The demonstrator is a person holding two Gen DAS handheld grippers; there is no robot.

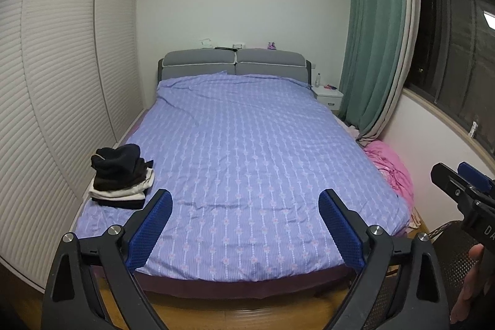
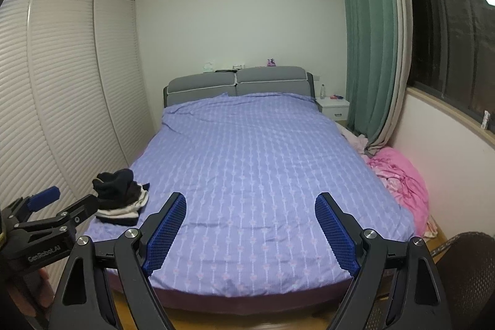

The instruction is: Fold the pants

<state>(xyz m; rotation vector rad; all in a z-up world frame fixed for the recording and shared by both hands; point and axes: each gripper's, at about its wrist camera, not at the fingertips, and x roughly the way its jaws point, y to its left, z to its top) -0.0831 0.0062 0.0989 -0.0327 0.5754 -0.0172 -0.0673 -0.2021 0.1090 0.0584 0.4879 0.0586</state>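
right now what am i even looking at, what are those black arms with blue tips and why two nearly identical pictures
Those are hand-held tongs, one in each of a person's hands, each carrying a camera that looks along its two blue-padded fingers. One picture comes from the left tongs, the other from the right tongs; each also catches the other at its edge. Both are open and hold nothing. They face a bed with a lilac patterned cover. On its near left corner sits a stack of folded dark and white clothes. A pink crumpled blanket lies beside the bed on the right.
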